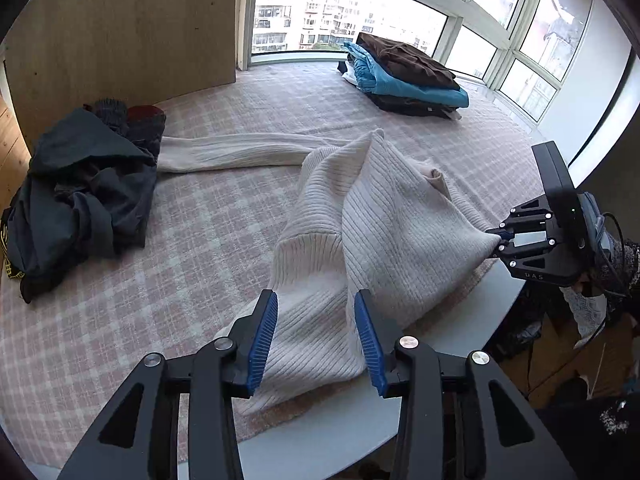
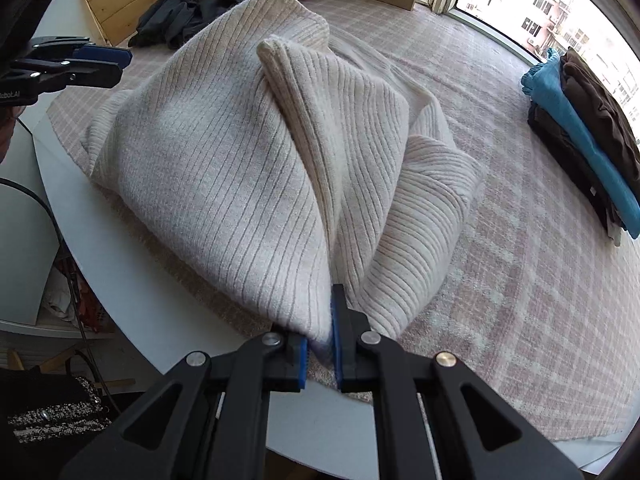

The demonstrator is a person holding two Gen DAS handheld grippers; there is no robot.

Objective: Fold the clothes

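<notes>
Right wrist view: my right claw (image 2: 320, 344) pinches the cream sweater (image 2: 224, 168), left claw (image 1: 316, 336) open; folded stack (image 1: 404, 76) done, dark pile (image 1: 84, 192) waits.

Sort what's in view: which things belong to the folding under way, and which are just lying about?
In the job:
cream ribbed sweater
right gripper, shut on its edge
left gripper, open over it

Lying about:
folded stack
dark clothes heap
checked cover

Pink plaid cloth (image 1: 192, 240) covering white table (image 1: 320, 432). Wooden panel (image 1: 132, 28) standing behind, beside window (image 1: 328, 12) showing apartment blocks (image 1: 296, 20). Black cable (image 2: 52, 216) hanging off table edge.
</notes>
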